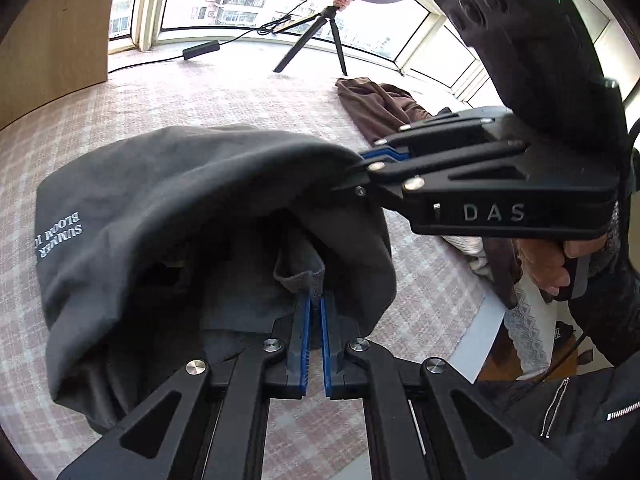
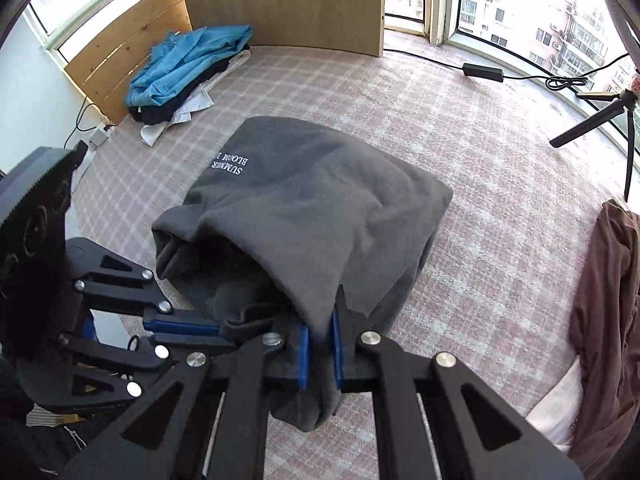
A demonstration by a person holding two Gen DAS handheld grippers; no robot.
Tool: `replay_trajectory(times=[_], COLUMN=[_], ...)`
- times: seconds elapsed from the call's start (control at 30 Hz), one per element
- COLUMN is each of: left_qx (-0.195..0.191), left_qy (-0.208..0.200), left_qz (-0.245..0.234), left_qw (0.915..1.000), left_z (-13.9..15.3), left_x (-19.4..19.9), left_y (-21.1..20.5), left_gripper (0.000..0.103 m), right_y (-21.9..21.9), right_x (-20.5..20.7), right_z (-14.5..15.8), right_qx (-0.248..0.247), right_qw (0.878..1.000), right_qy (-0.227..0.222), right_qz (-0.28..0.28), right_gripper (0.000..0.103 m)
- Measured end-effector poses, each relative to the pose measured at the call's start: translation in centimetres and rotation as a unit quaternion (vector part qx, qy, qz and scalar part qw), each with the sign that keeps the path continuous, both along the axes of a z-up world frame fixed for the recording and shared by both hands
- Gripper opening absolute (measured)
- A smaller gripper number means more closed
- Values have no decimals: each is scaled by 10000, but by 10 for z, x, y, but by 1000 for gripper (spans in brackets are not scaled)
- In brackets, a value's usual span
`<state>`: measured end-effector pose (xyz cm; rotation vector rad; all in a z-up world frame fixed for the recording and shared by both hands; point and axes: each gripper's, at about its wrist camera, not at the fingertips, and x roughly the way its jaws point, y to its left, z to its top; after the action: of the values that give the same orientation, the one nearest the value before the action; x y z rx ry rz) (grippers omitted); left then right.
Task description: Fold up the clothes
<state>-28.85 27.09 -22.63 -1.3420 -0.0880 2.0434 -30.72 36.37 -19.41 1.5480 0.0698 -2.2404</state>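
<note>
A dark grey sweatshirt (image 1: 180, 200) with white "SUMMER BLOOM" lettering lies on the pink plaid bed cover (image 1: 280, 96). Its near edge is lifted and folded over toward the far side. My left gripper (image 1: 316, 300) is shut on a bunched grey fold at the bottom of the left wrist view. My right gripper (image 1: 360, 168) comes in from the right and is shut on the sweatshirt's upper edge. In the right wrist view the sweatshirt (image 2: 320, 200) hangs from my right gripper (image 2: 320, 332), with cloth pinched between the blue pads. The left gripper (image 2: 216, 328) holds cloth just to its left.
A brown garment (image 1: 380, 108) lies to the right, also visible as brown cloth (image 2: 608, 300). A pile of blue and dark clothes (image 2: 188, 64) sits by the wooden headboard (image 2: 280, 0). A ring-light tripod (image 1: 332, 28) and a cable with adapter (image 1: 200, 50) stand by the window. A hand (image 1: 552, 264) holds the right gripper.
</note>
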Motion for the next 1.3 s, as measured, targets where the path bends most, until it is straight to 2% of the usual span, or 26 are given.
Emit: replay_trajectory(times=[0.13, 0.27, 0.33, 0.4, 0.47, 0.53, 0.6, 0.67, 0.73, 0.83, 0.9, 0.97, 1.03, 1.17, 1.23, 1.3], left_qx=[44, 122, 161, 200, -37, -319, -754, -1064, -1240, -1670, -1814, -1960, -2110, -2295, -2191, -1922], left_qy=[-76, -177, -228, -278, -84, 71, 212, 163, 199, 533, 601, 643, 659, 512, 431, 361], left_qz=[-41, -39, -38, -37, 178, 406, 752, 1118, 1292, 1079, 754, 451, 174, -216, -184, -51], left_qw=[10000, 9998, 9996, 9994, 9998, 9986, 9941, 9879, 9836, 9786, 9787, 9775, 9751, 9717, 9746, 9807], left_z=[-3, -2, -1, -1, 12, 21, 22, 19, 18, 16, 11, 5, -2, -19, -17, -11], left_x=[11, 22, 28, 34, 50, 61, 65, 60, 54, 42, 30, 19, 10, -3, -7, -11], left_y=[3, -3, -6, -9, -34, -61, -91, -118, -136, -133, -125, -116, -108, -98, -104, -113], left_gripper=[4, 6, 17, 21, 26, 28, 28, 28, 28, 28, 28, 28, 28, 26, 14, 14], right_y=[6, 6, 0, -6, -12, -18, -24, -29, -28, -25, -24, -40, -58, -71, -69, -58], right_x=[1, -4, -1, 2, 4, 7, 10, 13, 21, 33, 41, 35, 23, 0, -10, -14], right_z=[11, 1, -7, -16, -25, -33, -42, -49, -30, -1, 18, 13, -9, -52, -60, -62], right_qx=[-327, -485, -433, -381, -328, -276, -223, -175, -281, -439, -547, -752, -743, -828, -738, -1018], right_qw=[9995, 9985, 9983, 9977, 9969, 9958, 9943, 9927, 9948, 9968, 9971, 9950, 9936, 9892, 9903, 9851], right_qy=[-19, -262, -388, -513, -639, -764, -889, -1004, -773, -426, -207, -424, -719, -1211, -1141, -1261], right_qz=[8, -19, 93, 205, 316, 427, 538, 645, 596, 523, 476, 511, 450, -22, -276, -577], right_gripper=[9, 9, 12, 13, 21, 35, 35, 35, 35, 35, 35, 35, 35, 35, 35, 35])
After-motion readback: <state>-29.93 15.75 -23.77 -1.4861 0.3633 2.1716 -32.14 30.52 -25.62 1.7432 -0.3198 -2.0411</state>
